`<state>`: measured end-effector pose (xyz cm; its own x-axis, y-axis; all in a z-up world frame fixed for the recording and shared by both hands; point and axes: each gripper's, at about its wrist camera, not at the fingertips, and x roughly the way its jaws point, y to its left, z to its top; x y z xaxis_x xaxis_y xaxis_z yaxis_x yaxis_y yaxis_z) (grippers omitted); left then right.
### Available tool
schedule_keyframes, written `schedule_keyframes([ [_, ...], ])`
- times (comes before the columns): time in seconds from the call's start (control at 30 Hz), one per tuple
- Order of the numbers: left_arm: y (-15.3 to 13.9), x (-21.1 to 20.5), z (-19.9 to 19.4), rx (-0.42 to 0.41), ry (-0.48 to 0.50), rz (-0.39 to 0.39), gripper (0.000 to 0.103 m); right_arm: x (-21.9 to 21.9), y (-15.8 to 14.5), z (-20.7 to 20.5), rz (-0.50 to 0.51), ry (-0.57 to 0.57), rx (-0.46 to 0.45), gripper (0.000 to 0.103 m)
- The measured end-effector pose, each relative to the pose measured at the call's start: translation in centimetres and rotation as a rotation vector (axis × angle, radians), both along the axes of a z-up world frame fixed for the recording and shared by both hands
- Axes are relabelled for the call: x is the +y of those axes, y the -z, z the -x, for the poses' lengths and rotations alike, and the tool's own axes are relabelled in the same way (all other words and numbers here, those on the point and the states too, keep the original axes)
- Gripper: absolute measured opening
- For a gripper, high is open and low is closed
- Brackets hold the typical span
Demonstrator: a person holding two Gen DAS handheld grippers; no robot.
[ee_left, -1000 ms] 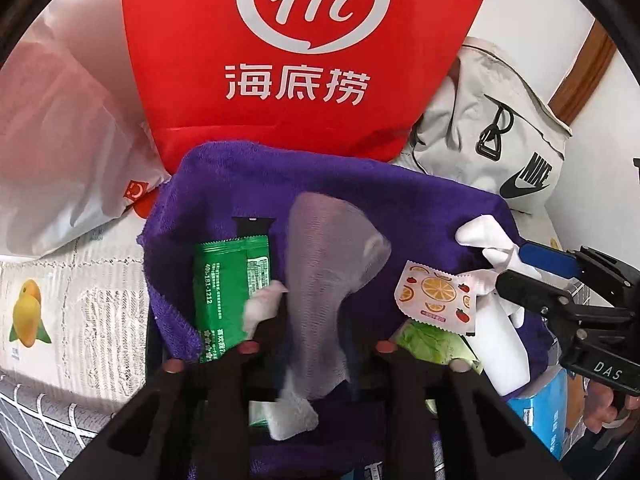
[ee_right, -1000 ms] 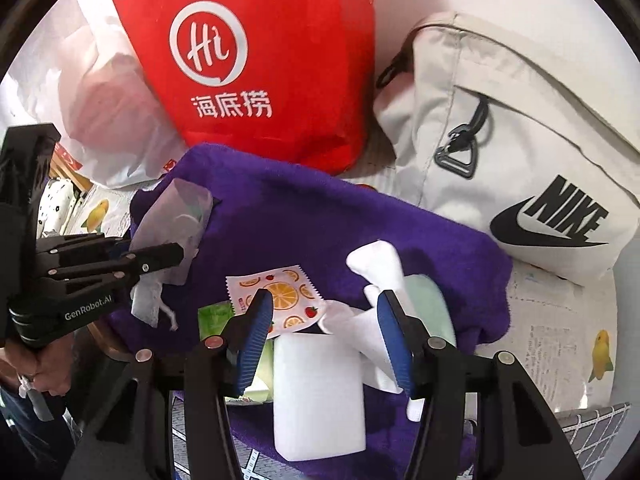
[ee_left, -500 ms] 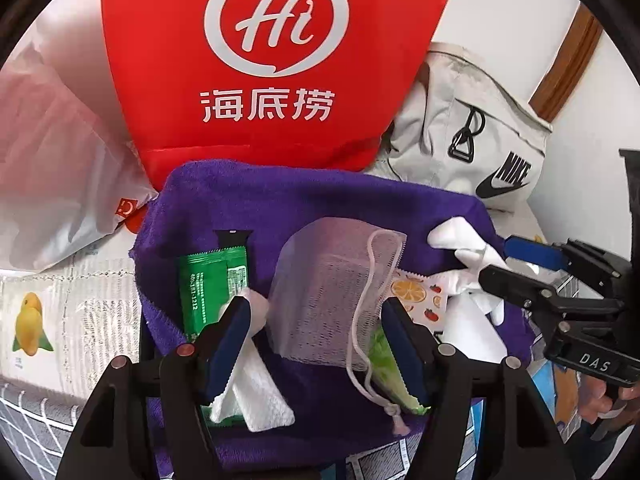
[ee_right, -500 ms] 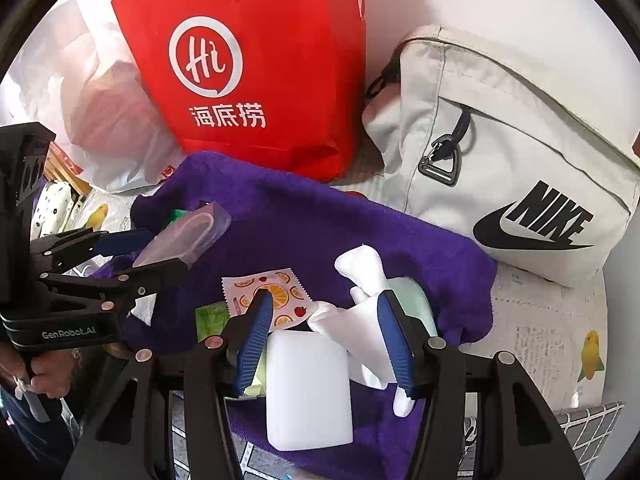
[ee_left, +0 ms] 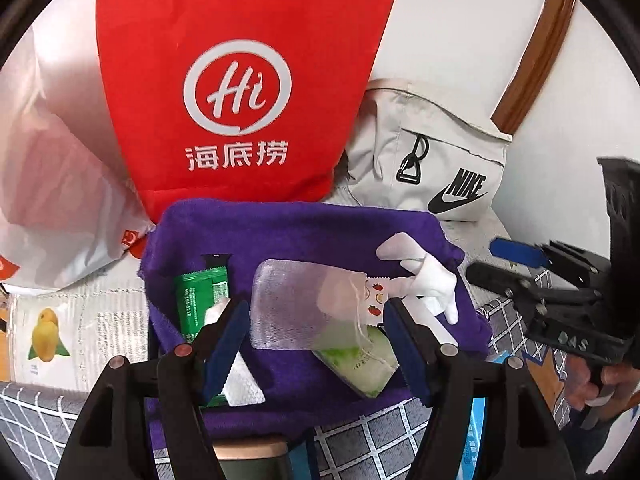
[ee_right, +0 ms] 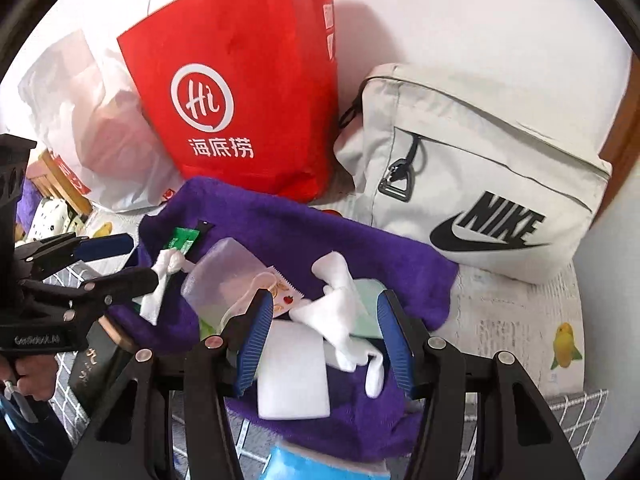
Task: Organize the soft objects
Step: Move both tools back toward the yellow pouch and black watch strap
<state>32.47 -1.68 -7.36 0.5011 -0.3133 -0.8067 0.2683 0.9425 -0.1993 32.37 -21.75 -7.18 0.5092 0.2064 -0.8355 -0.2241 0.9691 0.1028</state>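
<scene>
White wall behind everything, and the whole mess sits on a bed or couch cover with a grey grid and lemon prints [ee_left: 48, 332]. Using the purple fleece towel [ee_left: 304, 232] as the landmark: a big red non-woven tote with a white "Hi" logo [ee_left: 240, 92] stands right behind it, a pale grey Nike backpack [ee_right: 480, 208] leans behind and to its right, and a translucent white plastic bag [ee_left: 52, 184] slumps off its back-left corner. On the towel itself, the white rectangular sponge block [ee_right: 294, 372] lies near the front edge, with a knotted white cloth [ee_right: 340, 308] partly over it and a mint-green pad [ee_right: 368, 308] tucked under that. Sheer white mesh drawstring pouch [ee_left: 296, 304] lies loose mid-towel, overlapping a fruit-print sachet [ee_left: 374, 296] and a light green wipes pack [ee_left: 360, 364]. Toward the towel's left side there's a green foil snack packet [ee_left: 204, 292] and a folded white tissue [ee_left: 236, 376]. Left gripper [ee_left: 316, 344] hangs above the pouch, blue pads spread and not touching it. Right gripper [ee_right: 320, 336] hovers over the sponge and cloth, pads apart, nothing pinched.
</scene>
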Motion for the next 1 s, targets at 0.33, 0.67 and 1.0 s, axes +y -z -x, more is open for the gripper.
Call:
schedule_keyframes([
  [0.33, -3.5, -0.8, 4.5, -0.05, -0.005, -0.065, 0.068, 0.5, -1.2, 8.3, 0.003, -0.015, -0.006, 0.054],
  [0.67, -3.3, 2.2, 15.1, -0.066, -0.034, -0.136, 0.068, 1.7, -0.6, 17.2, -0.107, -0.006, 0.003, 0.054],
  [1.0, 2.2, 7.0, 22.4, 0.014, -0.159, -0.098, 0.068, 5.9, 3.8, 23.5, -0.179, -0.087, 0.079, 0.054],
])
